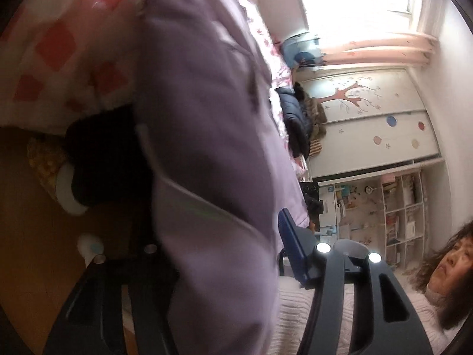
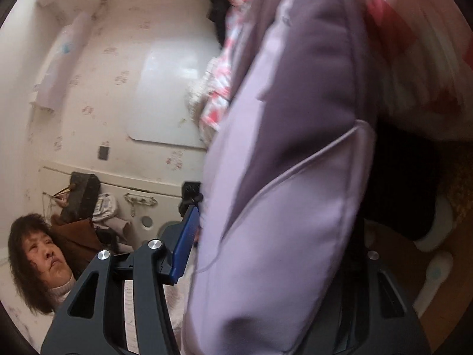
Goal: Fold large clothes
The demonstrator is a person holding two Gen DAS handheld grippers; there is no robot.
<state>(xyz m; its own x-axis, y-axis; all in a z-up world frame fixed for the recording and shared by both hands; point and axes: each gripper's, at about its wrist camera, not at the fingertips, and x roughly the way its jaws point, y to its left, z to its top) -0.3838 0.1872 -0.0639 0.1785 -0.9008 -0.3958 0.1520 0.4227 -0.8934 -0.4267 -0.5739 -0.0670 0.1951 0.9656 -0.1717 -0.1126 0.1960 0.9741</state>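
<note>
A large padded lilac garment (image 1: 207, 136) hangs through the middle of the left wrist view, its cloth running down between the two fingers. My left gripper (image 1: 224, 236) is shut on it; one blue pad (image 1: 292, 242) presses its right side, the other finger is hidden behind cloth. In the right wrist view the same lilac garment (image 2: 283, 177) fills the centre. My right gripper (image 2: 266, 236) is shut on it, with a blue pad (image 2: 184, 236) against its left side. The garment is held up in the air beside a bed.
A bed with a pink-and-white checked quilt (image 1: 59, 53) lies behind the garment. Dark jackets (image 1: 295, 118) lie on it. A wardrobe (image 1: 369, 124) and shelves (image 1: 396, 213) stand beyond. The person (image 2: 41, 260) holding the grippers is close. Wooden floor with slippers (image 1: 50, 165) is below.
</note>
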